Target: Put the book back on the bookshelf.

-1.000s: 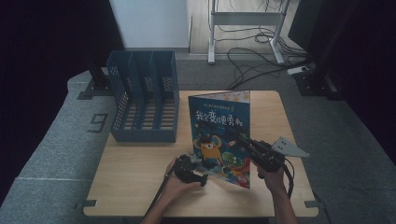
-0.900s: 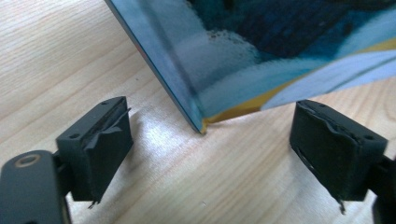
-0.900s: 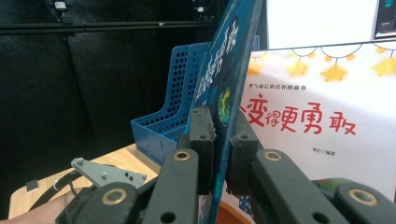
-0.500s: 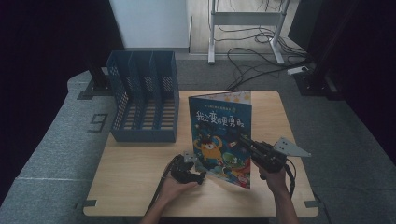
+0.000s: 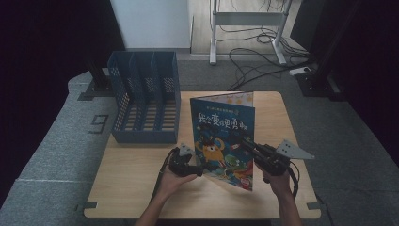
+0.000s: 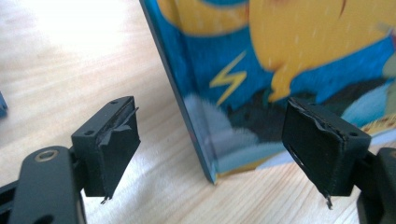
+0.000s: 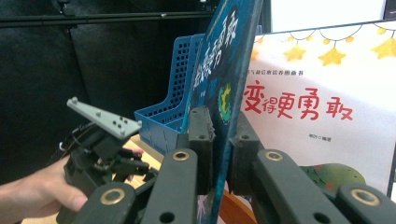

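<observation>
Blue-covered picture book (image 5: 225,136), glossy, cartoon creature and Chinese title on the front, stands upright on its bottom edge on the pale wooden desk (image 5: 136,165), just right of the blue perforated plastic file rack (image 5: 145,101) with its three slots.

Right gripper (image 5: 244,141): jaws closed flat on the front cover, one pad each side, seen edge-on in the right gripper view (image 7: 219,144). The cover is pulled away from the pages, so the book is partly open (title page with red characters and yellow stars shows behind it).

Left gripper (image 5: 200,170): jaws wide apart, holding nothing. They have just been closing a little, with the book's lower spine corner (image 6: 208,158) standing in the gap and neither pad (image 6: 114,140) touching it.

Step in hand, as I judge it: steadying the book upright with the right while the left lines up for a grip low on the spine, probably ahead of lifting it into the file rack.

Next move calls for: left jaws to close squarely on the spine without skidding the bottom edge along the desk; the right grip has only the cover, so the pages could swing or the book topple toward the file rack if the hold is uneven.

Hard to make out:
- how far the cover is open, from the high view;
- whether the rack's slots hold anything; their floors are dim;
- the book's back cover and far edge, hidden behind the front;
- the left gripper view cuts the book off above the creature's body.
</observation>
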### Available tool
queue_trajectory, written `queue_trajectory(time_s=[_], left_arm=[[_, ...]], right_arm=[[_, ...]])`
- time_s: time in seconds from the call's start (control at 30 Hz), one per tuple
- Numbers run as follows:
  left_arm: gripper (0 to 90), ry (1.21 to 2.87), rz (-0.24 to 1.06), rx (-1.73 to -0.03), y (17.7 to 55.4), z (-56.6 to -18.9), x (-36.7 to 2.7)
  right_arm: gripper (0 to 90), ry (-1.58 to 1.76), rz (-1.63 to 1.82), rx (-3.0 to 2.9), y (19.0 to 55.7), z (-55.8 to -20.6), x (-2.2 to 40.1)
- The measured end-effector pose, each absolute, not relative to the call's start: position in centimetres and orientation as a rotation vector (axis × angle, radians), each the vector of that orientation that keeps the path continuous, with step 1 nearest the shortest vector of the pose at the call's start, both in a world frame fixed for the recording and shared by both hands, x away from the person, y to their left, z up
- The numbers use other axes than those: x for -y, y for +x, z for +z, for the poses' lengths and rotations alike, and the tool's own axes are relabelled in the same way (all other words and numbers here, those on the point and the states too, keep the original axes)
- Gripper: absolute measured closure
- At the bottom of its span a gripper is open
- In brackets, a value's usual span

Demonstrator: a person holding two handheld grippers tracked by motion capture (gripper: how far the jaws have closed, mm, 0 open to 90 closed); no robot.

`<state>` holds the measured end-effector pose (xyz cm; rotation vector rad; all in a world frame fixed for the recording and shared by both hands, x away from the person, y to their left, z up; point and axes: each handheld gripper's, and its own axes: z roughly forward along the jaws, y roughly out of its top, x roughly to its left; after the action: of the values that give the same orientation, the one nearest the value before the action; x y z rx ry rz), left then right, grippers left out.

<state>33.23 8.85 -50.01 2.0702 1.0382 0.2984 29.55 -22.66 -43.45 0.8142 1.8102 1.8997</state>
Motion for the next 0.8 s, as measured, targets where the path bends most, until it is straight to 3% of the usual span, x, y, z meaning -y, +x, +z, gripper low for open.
queue_trajectory(time_s=[0.8], left_arm=[[15.8, 2.031, 0.306, -0.977, 35.2, -46.7, -8.8]], right_arm=[[79.7, 0.802, 1.855, -1.831, 29.1, -43.5, 23.0]])
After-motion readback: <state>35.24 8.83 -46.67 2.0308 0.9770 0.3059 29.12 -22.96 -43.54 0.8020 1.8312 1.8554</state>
